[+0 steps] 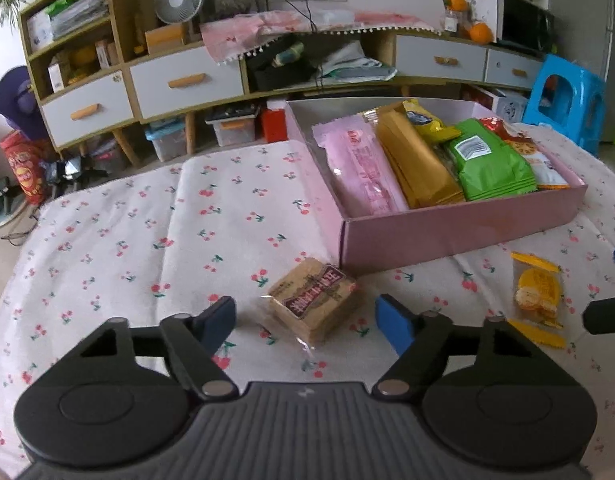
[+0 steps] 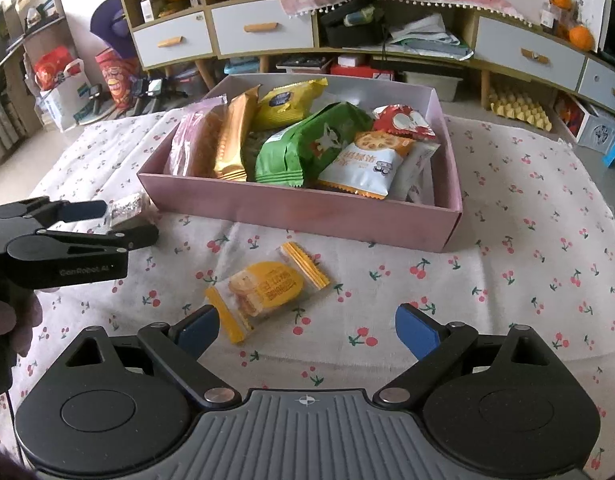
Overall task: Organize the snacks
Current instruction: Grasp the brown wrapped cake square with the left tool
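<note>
A pink box point(image 1: 459, 232) point(image 2: 307, 210) on the cherry-print cloth holds several snack packs: pink, gold, yellow, green and orange-white. A brown cracker pack point(image 1: 313, 304) lies on the cloth just in front of my open left gripper point(image 1: 307, 320), between its blue fingertips. It is partly hidden behind the left gripper in the right wrist view point(image 2: 127, 210). A yellow snack pack point(image 2: 267, 290) point(image 1: 537, 296) lies in front of my open right gripper point(image 2: 307, 330), closer to its left finger. Both grippers are empty.
The cherry-print cloth point(image 1: 147, 240) covers the table. Behind it stands a long wooden cabinet point(image 1: 187, 80) with white drawers, clutter and storage bins beneath. A blue stool point(image 1: 563, 100) stands at the far right. The left gripper's body point(image 2: 63, 248) sits at the left in the right wrist view.
</note>
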Demonstrator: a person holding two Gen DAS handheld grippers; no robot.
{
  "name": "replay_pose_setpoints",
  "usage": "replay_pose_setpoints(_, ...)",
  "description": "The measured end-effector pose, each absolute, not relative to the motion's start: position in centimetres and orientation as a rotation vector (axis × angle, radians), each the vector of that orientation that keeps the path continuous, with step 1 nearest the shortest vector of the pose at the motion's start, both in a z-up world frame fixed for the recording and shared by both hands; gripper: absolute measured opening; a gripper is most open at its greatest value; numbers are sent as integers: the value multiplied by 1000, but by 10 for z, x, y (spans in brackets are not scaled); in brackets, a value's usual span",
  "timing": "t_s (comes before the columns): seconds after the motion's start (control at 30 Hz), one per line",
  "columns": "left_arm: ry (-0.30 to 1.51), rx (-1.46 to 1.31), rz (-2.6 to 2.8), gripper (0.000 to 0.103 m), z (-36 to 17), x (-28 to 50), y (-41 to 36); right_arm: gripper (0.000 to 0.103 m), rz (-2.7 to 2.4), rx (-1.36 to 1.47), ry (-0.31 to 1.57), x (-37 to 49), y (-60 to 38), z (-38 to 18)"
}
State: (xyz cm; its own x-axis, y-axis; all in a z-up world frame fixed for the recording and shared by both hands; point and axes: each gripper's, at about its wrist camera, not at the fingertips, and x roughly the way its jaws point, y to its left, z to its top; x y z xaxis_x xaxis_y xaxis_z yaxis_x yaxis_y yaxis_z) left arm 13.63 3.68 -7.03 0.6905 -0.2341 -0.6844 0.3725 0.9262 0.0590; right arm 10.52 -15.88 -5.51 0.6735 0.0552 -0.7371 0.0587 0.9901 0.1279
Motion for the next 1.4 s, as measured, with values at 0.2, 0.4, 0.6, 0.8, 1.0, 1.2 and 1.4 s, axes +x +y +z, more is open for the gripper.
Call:
replay_pose_setpoints(0.2,794,148,-352,60,-67,138,41,96,-21,151,838,108,-163,-58)
replay_pose_setpoints(0.4,891,138,-455,62,-62,138,45,96,-41,186,849,112,-167,-61)
replay_pose_setpoints(0.6,903,123,-414,83,-62,139,46,96,-42,218,852,118,-164,-64)
replay_pose_setpoints(0.8,816,208,-377,78,-67,136,30,96,-36,197,859,122,-154,-68)
replay_pose_setpoints(1.0,801,204,-374,55,-65,139,19,96,-23,187,854,124,-146,-71)
replay_pose_setpoints(1.2,842,206,-369,37,-61,139,19,96,-12,192,832,129,-139,-73)
replay_pose_setpoints(1.4,903,197,-346,37,-58,137,20,96,-44,211,816,136,-138,-78)
